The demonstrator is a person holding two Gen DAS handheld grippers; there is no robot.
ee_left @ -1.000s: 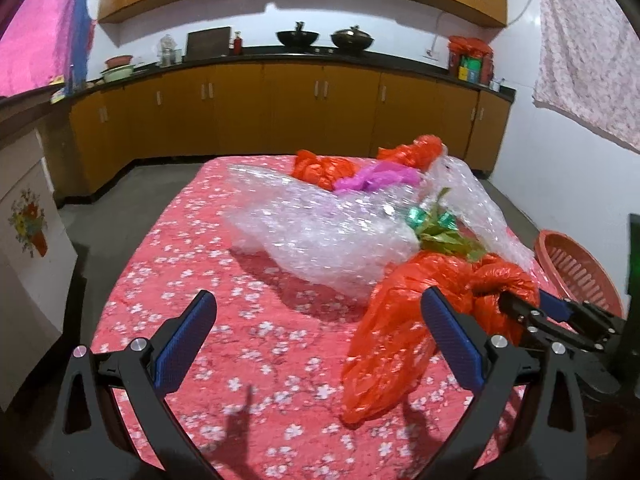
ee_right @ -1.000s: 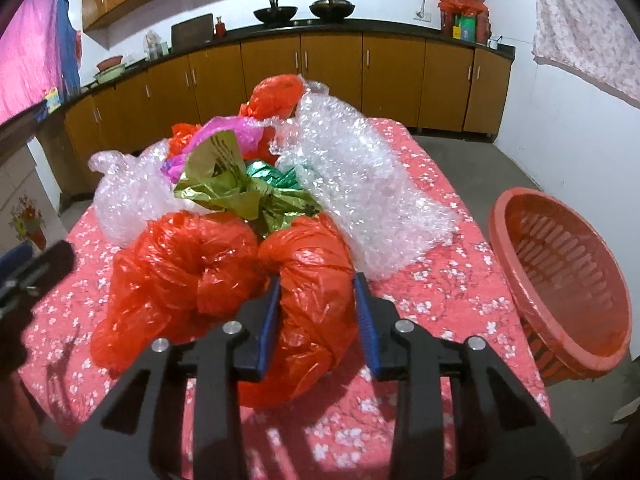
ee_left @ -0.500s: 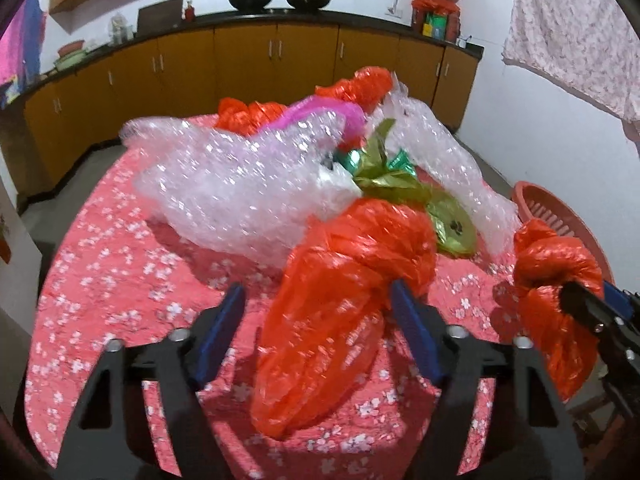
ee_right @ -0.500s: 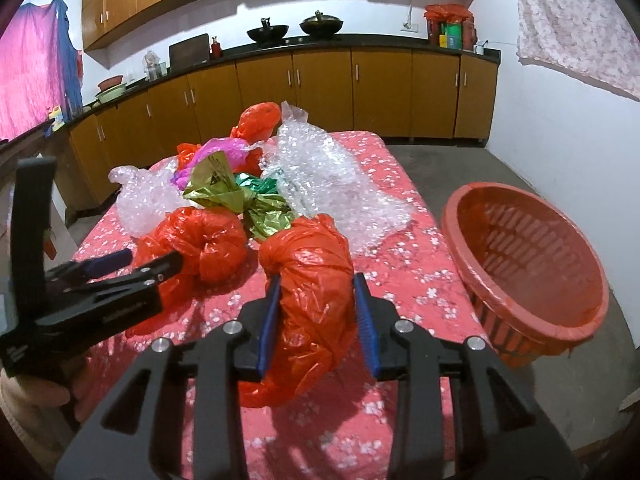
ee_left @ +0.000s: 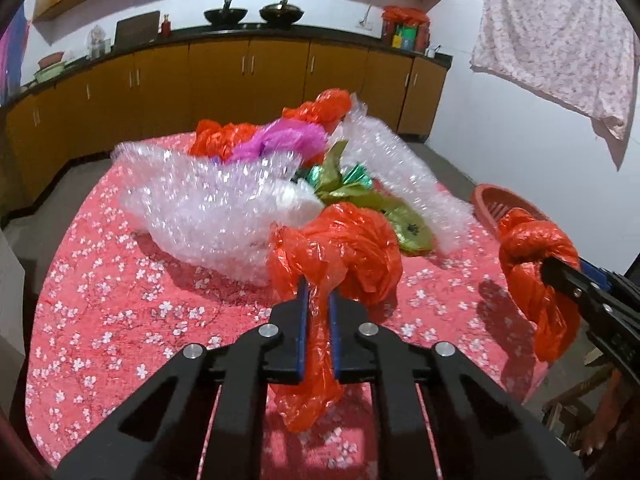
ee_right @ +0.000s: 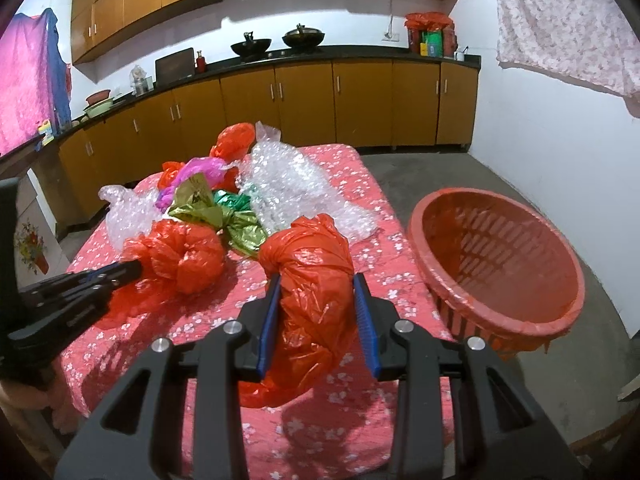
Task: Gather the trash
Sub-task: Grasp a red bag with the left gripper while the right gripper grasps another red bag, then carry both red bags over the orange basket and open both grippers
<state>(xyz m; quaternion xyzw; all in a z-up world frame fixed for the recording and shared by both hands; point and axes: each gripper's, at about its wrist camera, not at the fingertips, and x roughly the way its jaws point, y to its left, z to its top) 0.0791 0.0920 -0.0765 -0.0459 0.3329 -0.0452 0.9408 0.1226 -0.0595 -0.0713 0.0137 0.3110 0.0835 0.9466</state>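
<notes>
My left gripper (ee_left: 318,300) is shut on a crumpled red plastic bag (ee_left: 344,252) near the front of the table; the same gripper (ee_right: 134,268) and its bag (ee_right: 180,252) show at the left of the right wrist view. My right gripper (ee_right: 316,280) is shut on a second knotted red bag (ee_right: 316,276) and holds it above the table's right edge; this bag (ee_left: 532,252) shows at the right of the left wrist view. A red plastic basket (ee_right: 496,264) stands on the floor to the right of the table.
On the pink flowered tablecloth (ee_left: 120,300) lie bubble wrap (ee_left: 216,200), green and gold foil (ee_left: 348,188), a pink bag (ee_left: 284,136) and more red bags (ee_left: 320,108). Kitchen cabinets (ee_right: 304,100) line the back wall. A cloth (ee_right: 560,20) hangs on the right wall.
My left gripper moved right onto the front red bag and shut on it. My right gripper lifted its red bag away from the pile, toward the basket side.
</notes>
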